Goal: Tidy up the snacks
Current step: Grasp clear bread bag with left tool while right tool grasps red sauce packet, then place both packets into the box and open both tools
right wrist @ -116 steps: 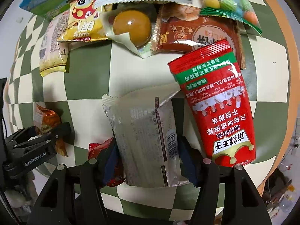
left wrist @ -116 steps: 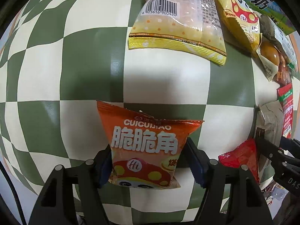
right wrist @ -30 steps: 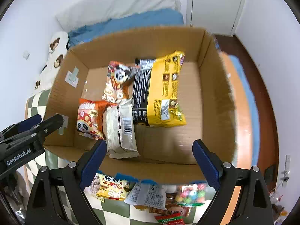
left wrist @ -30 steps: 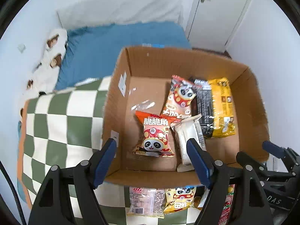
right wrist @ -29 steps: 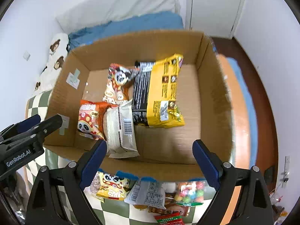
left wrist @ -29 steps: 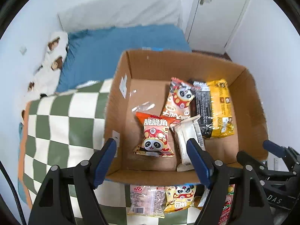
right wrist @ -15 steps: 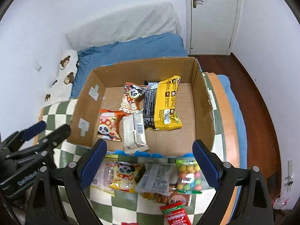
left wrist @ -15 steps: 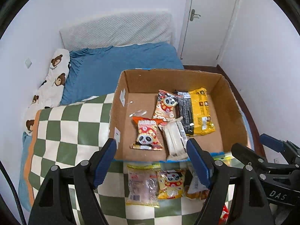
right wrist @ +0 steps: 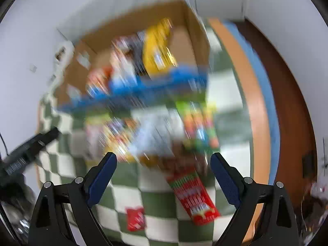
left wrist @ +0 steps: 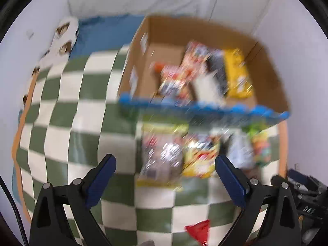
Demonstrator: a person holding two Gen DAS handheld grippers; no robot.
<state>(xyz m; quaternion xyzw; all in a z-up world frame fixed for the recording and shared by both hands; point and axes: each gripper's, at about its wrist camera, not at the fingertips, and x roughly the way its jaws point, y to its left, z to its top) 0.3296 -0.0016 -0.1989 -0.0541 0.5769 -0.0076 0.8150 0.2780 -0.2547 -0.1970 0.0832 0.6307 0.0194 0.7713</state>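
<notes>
Both views are motion-blurred. A cardboard box [left wrist: 272, 82] stands at the far side of the checkered cloth and holds several snack packs, a yellow one [left wrist: 238, 78] among them; the box also shows in the right wrist view [right wrist: 196, 41]. A row of loose packs [left wrist: 164, 160] lies on the cloth in front of the box. A long red pack [right wrist: 192, 196] and a small red pack [right wrist: 135, 218] lie nearer. My left gripper [left wrist: 165, 175] is open and empty above the cloth. My right gripper [right wrist: 163, 171] is open and empty.
The green and white checkered cloth [left wrist: 67, 110] covers the table, with an orange edge [right wrist: 254, 106] at the right. A blue bed [left wrist: 96, 34] and a white door lie beyond. The other gripper shows at the left of the right wrist view [right wrist: 30, 145].
Both grippers have swung back and down from the box toward the loose packs on the cloth. They stay open and empty. The views have become blurred.
</notes>
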